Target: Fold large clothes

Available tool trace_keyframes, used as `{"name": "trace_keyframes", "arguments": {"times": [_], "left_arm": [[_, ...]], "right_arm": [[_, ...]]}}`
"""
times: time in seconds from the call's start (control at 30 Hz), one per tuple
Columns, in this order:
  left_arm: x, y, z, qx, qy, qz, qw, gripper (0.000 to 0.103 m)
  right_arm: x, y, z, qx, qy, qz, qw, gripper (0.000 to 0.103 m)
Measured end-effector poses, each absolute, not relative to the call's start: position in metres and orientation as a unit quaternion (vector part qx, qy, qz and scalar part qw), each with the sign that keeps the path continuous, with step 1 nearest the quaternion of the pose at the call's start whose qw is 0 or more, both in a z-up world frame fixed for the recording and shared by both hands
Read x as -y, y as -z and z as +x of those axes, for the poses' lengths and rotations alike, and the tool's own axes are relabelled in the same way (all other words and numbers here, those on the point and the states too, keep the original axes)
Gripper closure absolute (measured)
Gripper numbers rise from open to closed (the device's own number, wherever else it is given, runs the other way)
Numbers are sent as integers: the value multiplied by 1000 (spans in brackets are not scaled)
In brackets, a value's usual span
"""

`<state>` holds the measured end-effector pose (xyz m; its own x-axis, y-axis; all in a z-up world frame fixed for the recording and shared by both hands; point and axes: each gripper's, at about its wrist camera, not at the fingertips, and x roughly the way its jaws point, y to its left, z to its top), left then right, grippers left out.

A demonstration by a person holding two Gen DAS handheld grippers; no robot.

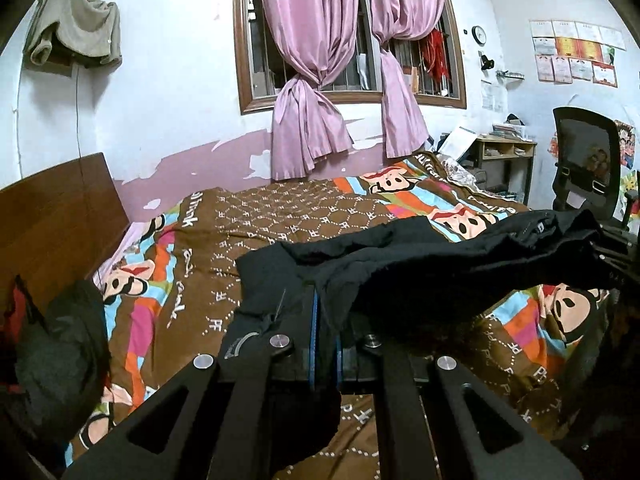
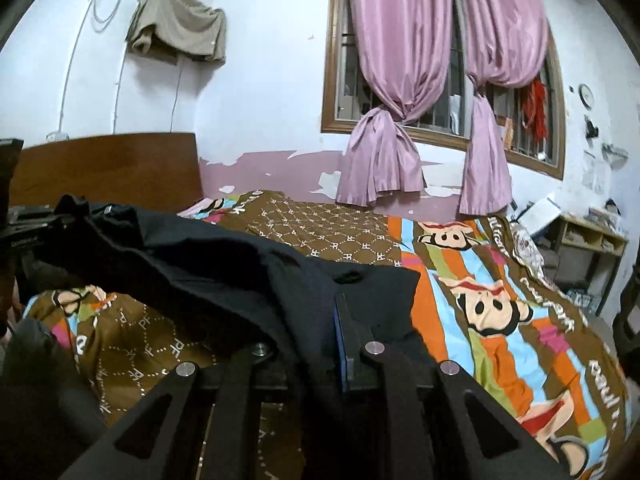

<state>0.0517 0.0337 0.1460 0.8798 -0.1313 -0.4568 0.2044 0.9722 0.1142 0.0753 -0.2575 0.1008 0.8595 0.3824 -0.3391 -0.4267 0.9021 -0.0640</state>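
A large black garment (image 1: 420,264) hangs stretched between both grippers above the bed. In the left wrist view my left gripper (image 1: 324,320) is shut on one edge of it, cloth pinched between the blue pads. The cloth runs right to the other gripper (image 1: 612,256) at the frame's edge. In the right wrist view my right gripper (image 2: 340,320) is shut on the black garment (image 2: 224,264), which drapes over the left finger and stretches left to the other gripper (image 2: 24,224).
The bed carries a brown quilt (image 1: 280,216) with bright cartoon stripes (image 2: 500,320). A wooden headboard (image 1: 52,216) stands at the left, dark clothes (image 1: 60,352) lie beside it. An office chair (image 1: 588,160) and a small shelf (image 1: 504,156) stand at the right.
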Motion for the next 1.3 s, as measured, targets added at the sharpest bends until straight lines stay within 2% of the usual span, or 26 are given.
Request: {"name": "trace_keyframes", "arguments": {"times": [0.37,0.57,0.7,0.97,1.3], "left_arm": [[-38,-148,125,-231,72,89,966,98],[-38,-145,176,-241,65,105,963,98],[-36,-142,203,-237,52,132,961,98],[-50,-128,267,-263,35,121,957,98],[-65,-101,341,-303,36,102,947,98]], "right_arm": [[239,-123,163,-220,-229,-159,935,90],[227,-122,228,-277,-237,-212,907,89],[227,-127,262,-305,-247,-205,897,89],[207,-121,318,-302,-227,-218,900,89],[203,-82,393,-304,-205,-125,922,89]]}}
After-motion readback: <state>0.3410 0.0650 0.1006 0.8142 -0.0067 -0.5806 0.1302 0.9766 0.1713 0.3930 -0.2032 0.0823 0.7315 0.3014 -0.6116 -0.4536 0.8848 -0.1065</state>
